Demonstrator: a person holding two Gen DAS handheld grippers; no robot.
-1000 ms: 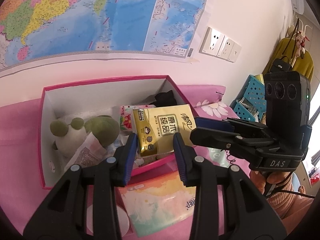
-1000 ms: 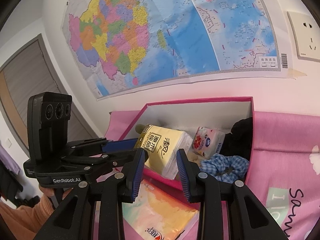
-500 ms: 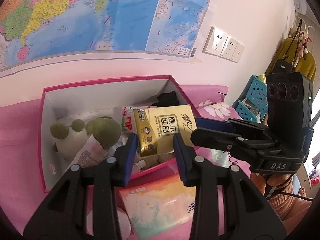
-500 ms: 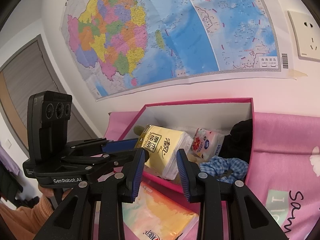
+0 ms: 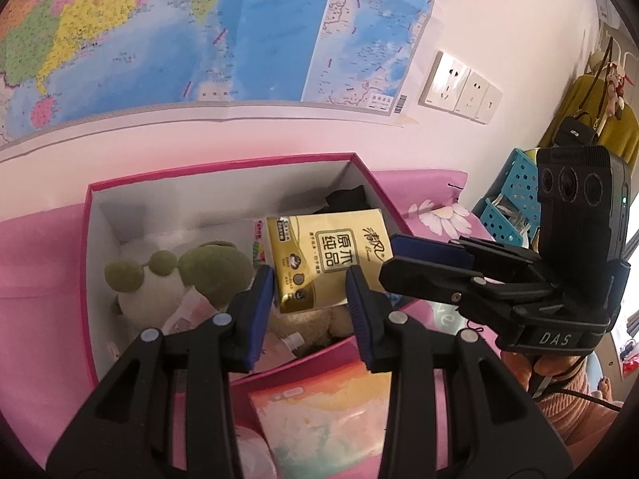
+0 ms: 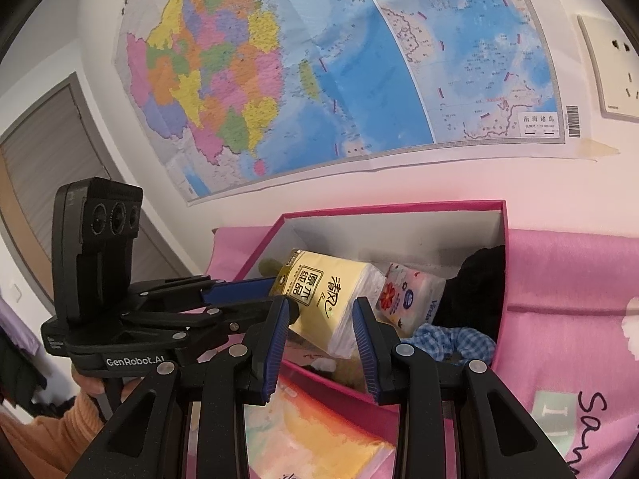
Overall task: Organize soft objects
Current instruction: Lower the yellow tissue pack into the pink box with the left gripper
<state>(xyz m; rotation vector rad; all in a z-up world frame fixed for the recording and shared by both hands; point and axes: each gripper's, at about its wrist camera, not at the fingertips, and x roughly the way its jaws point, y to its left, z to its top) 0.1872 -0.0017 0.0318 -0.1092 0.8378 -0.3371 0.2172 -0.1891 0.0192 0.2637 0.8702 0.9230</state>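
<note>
Nearest, a pastel tissue pack (image 5: 331, 419) lies on the pink cloth (image 5: 36, 263), just outside the front wall of the pink box (image 5: 86, 279). Above it the left gripper (image 5: 309, 295) and right gripper (image 6: 321, 325) both gape wide and grip nothing. Inside the box, the yellow tissue pack (image 5: 327, 255) leans tilted near the front right corner, atop other items. A green-and-white plush (image 5: 175, 279) sits left. A black fabric (image 5: 345, 199) fills the far right corner. The map (image 5: 199, 28) hangs beyond.
</note>
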